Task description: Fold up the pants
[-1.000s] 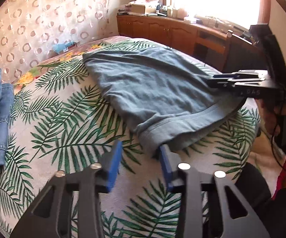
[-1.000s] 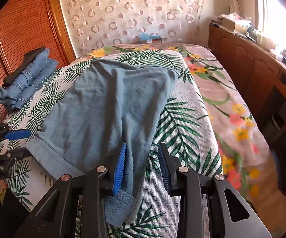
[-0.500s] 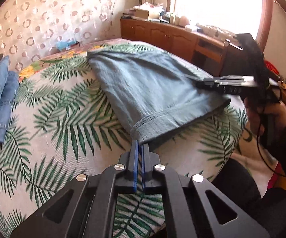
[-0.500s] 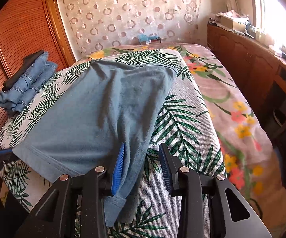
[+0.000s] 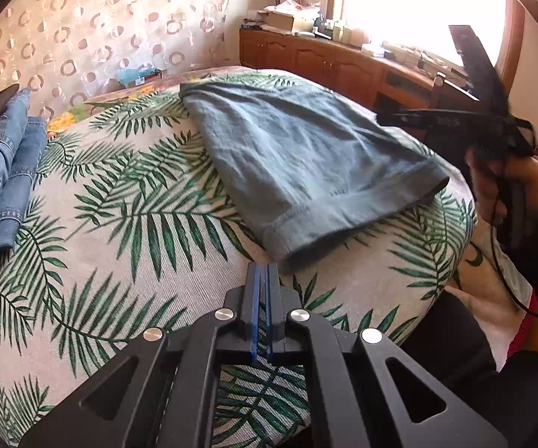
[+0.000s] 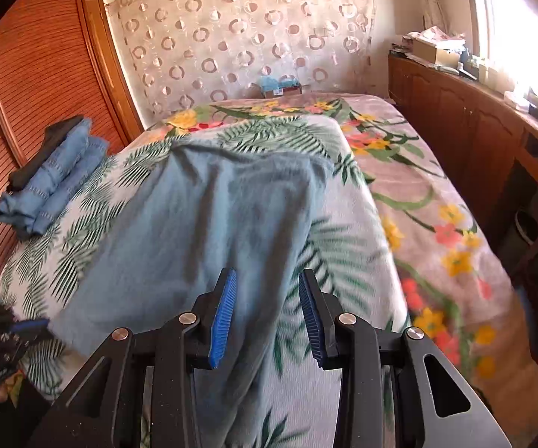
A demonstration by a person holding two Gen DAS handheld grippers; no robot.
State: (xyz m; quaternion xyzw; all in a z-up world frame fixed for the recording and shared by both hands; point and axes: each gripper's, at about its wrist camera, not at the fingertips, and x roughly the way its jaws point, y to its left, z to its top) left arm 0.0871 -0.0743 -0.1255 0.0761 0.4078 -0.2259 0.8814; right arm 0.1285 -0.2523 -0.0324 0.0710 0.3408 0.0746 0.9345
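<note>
Grey-blue pants [image 5: 298, 156] lie spread on the palm-leaf bedspread [image 5: 127, 224], hem towards me. In the left wrist view my left gripper [image 5: 263, 267] is shut, its tips right at the near corner of the hem, which looks pinched and drawn taut. The right wrist view shows that gripper [image 6: 33, 324], blurred, at the same corner of the pants [image 6: 201, 231]. My right gripper [image 6: 267, 274] is open over the other side of the hem. Cloth runs under and between its blue pads [image 6: 224, 317], which do not press on it. A hand [image 5: 500, 183] holds the right gripper [image 5: 384, 117].
Folded jeans [image 5: 0, 171] are stacked at the bed's left side, below a slatted wooden wardrobe [image 6: 44, 74]. A wooden cabinet [image 6: 474, 138] with clutter runs under the window on the right. A flowered blanket [image 6: 418, 194] covers the bed's right part. A blue box [image 6: 280, 86] stands at the headboard.
My left gripper went from open to shut at the hem corner. The crumpled hem has been drawn flat and straight. The right gripper has risen slightly over its side of the hem.
</note>
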